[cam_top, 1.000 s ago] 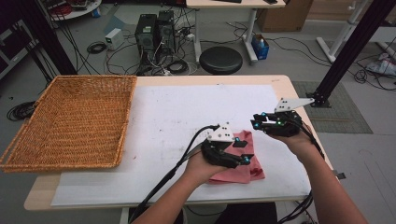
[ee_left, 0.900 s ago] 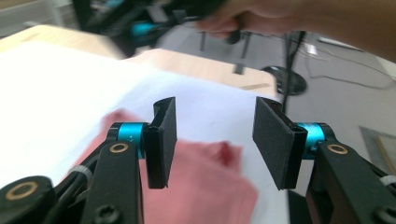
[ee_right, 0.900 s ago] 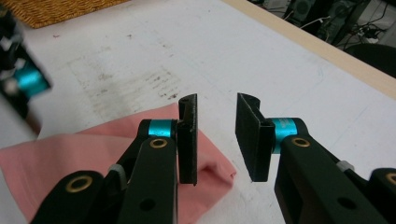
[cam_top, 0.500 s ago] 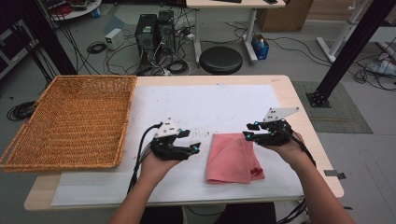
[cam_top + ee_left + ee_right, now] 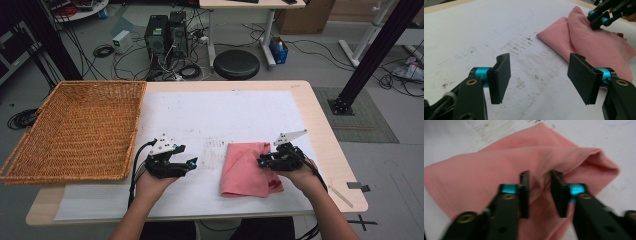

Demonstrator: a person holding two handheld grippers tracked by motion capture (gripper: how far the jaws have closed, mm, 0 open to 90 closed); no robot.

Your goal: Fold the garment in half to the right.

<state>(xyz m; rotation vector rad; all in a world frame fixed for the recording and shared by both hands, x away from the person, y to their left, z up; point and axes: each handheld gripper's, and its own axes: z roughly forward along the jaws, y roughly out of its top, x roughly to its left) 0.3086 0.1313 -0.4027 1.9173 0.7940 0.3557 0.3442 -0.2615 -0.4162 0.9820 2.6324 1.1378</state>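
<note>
The pink cloth (image 5: 247, 170) lies folded on the white sheet (image 5: 220, 120) that covers the surface (image 5: 327, 150), right of centre in the lower half of the high view. The right gripper (image 5: 263, 162) sits at the cloth's right edge; the left gripper (image 5: 192, 164) hovers over bare sheet to the cloth's left, near the wicker basket (image 5: 75, 130), which fills the left of that frame. Nothing lies between the left gripper and the cloth. Beyond the far edge, at the top of the frame, stand a black stool (image 5: 236, 64), computer towers (image 5: 162, 32) and loose cables on the floor.

The left gripper view shows its jaws spread wide with only the scuffed, stained sheet between them; they have just been opening. The cloth sits at the upper right there, with the right gripper (image 5: 596, 23) touching its top.

The right gripper view, somewhat blurred, shows what the high view cannot: the jaws stand narrowly apart, have just been closing, and a raised fold of cloth (image 5: 544, 157) sits between them; whether the pads already press it I cannot tell.
</note>
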